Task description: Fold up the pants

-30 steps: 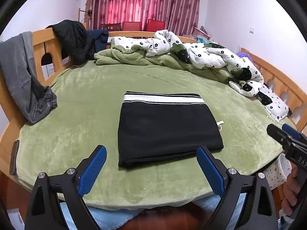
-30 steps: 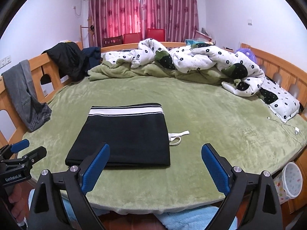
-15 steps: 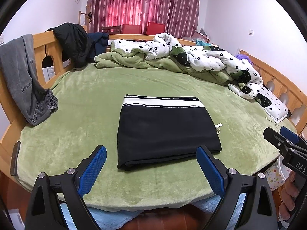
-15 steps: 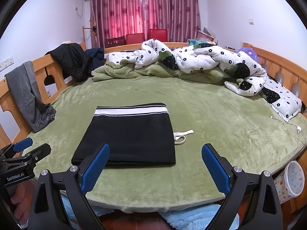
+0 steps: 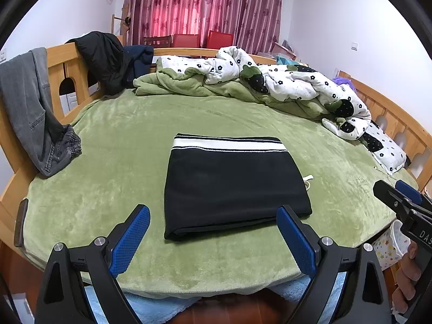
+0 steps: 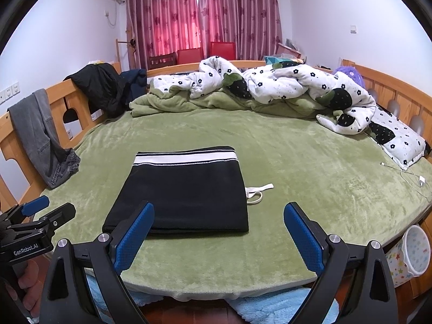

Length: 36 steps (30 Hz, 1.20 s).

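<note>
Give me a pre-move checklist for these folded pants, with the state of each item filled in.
1. Left gripper empty, jaws wide apart: ok.
2. Right gripper empty, jaws wide apart: ok.
3. Black pants lie as a flat rectangle on the green blanket, striped waistband at the far edge: ok.
4. White drawstring tucked inside the fold: not ok, it sticks out on the right side.
5. Layers at the near edge aligned: cannot tell, only a dark edge shows.
6. Space around the pants free of the gray jeans and the quilt: ok, both lie well apart.
</note>
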Motion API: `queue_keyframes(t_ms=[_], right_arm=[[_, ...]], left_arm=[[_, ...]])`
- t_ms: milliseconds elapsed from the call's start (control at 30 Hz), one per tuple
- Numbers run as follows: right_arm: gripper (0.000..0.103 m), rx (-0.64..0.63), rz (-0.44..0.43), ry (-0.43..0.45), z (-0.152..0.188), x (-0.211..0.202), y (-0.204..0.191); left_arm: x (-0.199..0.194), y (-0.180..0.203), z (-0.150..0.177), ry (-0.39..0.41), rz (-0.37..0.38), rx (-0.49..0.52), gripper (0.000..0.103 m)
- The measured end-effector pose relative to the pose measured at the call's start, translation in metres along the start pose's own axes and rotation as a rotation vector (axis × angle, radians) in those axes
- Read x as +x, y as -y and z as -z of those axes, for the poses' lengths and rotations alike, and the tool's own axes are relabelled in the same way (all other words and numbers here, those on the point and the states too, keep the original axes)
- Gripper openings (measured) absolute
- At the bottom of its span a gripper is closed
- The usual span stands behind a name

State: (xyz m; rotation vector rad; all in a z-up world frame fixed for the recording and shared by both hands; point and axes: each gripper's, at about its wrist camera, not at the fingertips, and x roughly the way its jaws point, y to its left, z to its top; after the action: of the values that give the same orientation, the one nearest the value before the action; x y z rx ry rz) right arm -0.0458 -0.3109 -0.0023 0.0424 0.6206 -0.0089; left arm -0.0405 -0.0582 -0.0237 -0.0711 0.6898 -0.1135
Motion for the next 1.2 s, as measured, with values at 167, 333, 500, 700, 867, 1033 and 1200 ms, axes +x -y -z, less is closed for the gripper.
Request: queue_keyframes(t_ms=[167,333,500,700,867,1033,1200], right_arm=[[0.096,0.003,-0.001,0.0,-0.002,-0.001,-0.001],[0.096,0.005,-0.002,0.002,-0.002,-0.001,-0.001],[0.096,0.005,0.003,0.004,-0.003,-0.001,-0.005],[0.096,0.009,0.004,0.006,-0.005,0.0,-0.008],[0.096,0.012,0.003,0.008,-0.007,0.0,-0.01],[0.096,0.033,-0.001,0.017,-0.011,-0.002,-0.019],[0.096,0.04,0.004,0.021,-0.012,-0.005,-0.024]], left_arm=[[0.0,0.005,-0.002,0.003,-0.005,0.0,0.095],[0.001,0.006,-0.003,0.002,-0.007,-0.005,0.095],[0.001,0.005,-0.003,0.002,-0.008,-0.005,0.095],[0.002,0.004,-0.003,0.005,-0.006,-0.011,0.095],[0.002,0.005,-0.003,0.005,-0.01,-0.032,0.095],[0.0,0.007,0.0,0.01,-0.015,-0.041,0.095],[0.0,0.004,-0.001,0.011,-0.017,-0.041,0.095]])
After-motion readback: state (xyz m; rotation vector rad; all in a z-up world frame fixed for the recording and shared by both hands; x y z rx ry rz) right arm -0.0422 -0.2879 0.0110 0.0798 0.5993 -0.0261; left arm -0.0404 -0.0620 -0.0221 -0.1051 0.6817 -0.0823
